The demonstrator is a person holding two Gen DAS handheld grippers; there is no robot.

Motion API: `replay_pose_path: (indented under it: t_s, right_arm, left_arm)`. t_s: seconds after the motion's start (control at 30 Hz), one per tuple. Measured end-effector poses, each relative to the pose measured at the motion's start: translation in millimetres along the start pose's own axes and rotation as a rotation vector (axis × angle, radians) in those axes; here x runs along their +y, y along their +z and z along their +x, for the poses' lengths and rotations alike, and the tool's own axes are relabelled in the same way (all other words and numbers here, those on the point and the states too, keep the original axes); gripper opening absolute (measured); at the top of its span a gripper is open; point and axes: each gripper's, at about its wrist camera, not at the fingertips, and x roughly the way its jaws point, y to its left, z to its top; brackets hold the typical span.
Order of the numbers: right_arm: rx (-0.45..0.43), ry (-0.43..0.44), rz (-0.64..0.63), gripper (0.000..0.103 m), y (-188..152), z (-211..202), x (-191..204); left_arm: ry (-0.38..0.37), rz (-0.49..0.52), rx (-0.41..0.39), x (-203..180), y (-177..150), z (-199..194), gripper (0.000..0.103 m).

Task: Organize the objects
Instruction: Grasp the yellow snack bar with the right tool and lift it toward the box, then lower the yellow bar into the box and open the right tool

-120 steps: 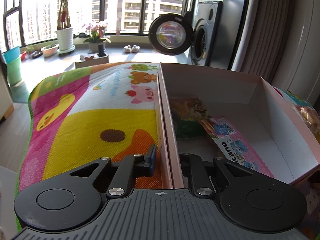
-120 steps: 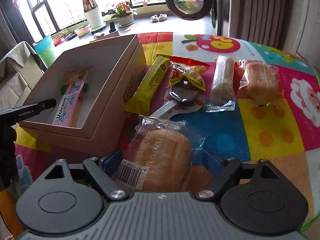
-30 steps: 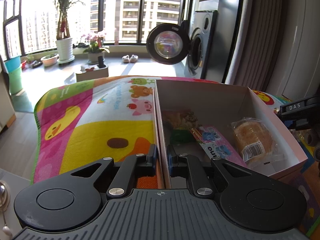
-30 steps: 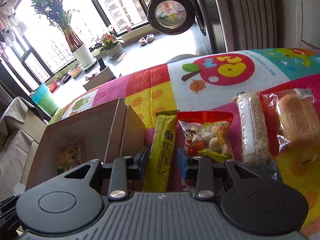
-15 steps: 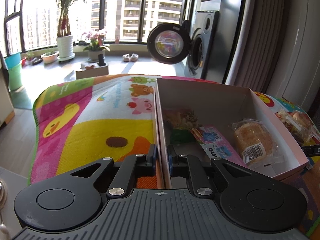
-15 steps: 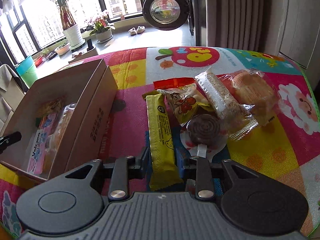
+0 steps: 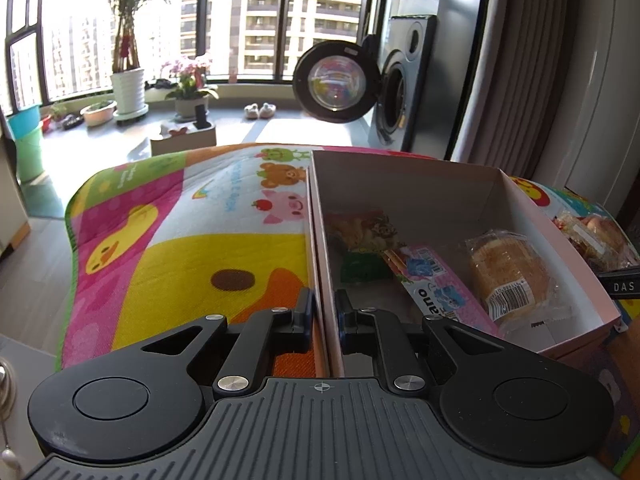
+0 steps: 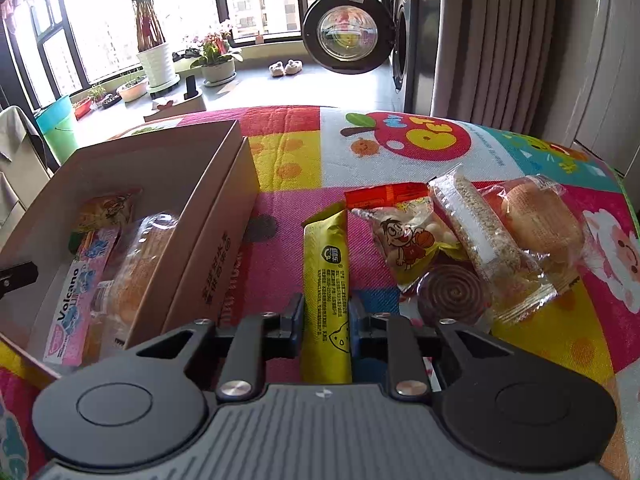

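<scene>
Left gripper (image 7: 322,312) is pinching the box (image 7: 400,168) wall (near side); right gripper (image 8: 325,316) is clamping the yellow snack bar (image 8: 326,280) beside it.

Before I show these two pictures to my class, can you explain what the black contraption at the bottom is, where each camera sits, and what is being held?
Each black contraption is a hand-held gripper with two fingers; a person carries one in each hand, with a camera looking along the fingers. In the left view, the left hand-held gripper is shut on the side wall of the cardboard box. The box holds a wrapped bun, a pink packet and other snacks. In the right view, the right hand-held gripper is shut on a long yellow snack bar above the colourful play mat. A peanut bag, a cereal bar and another bun wait on the mat.
</scene>
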Motion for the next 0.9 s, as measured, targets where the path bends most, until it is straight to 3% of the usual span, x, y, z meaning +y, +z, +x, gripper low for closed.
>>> replay_pose_path:
  t_s: [0.23, 0.47, 0.7, 0.9]
  right_arm:
    - [-0.048, 0.094, -0.004, 0.021, -28.2, -88.0, 1.0]
    - [-0.116, 0.206, -0.036, 0.021, -22.9, -145.6, 20.7]
    - [-0.192, 0.332, -0.035, 0.021, 13.8, -145.1, 52.7]
    - [-0.274, 0.398, -0.004, 0.025, 55.3, -114.8, 84.3]
  left_arm:
    - [-0.006, -0.008, -0.004, 1.1, -1.4, 0.4, 0.014]
    - [-0.008, -0.018, -0.005, 1.4, -1.5, 1.1, 0.014]
    - [-0.009, -0.019, -0.003, 1.0, -1.0, 1.1, 0.014]
    - [-0.005, -0.018, -0.002, 0.3, -0.2, 1.2, 0.014]
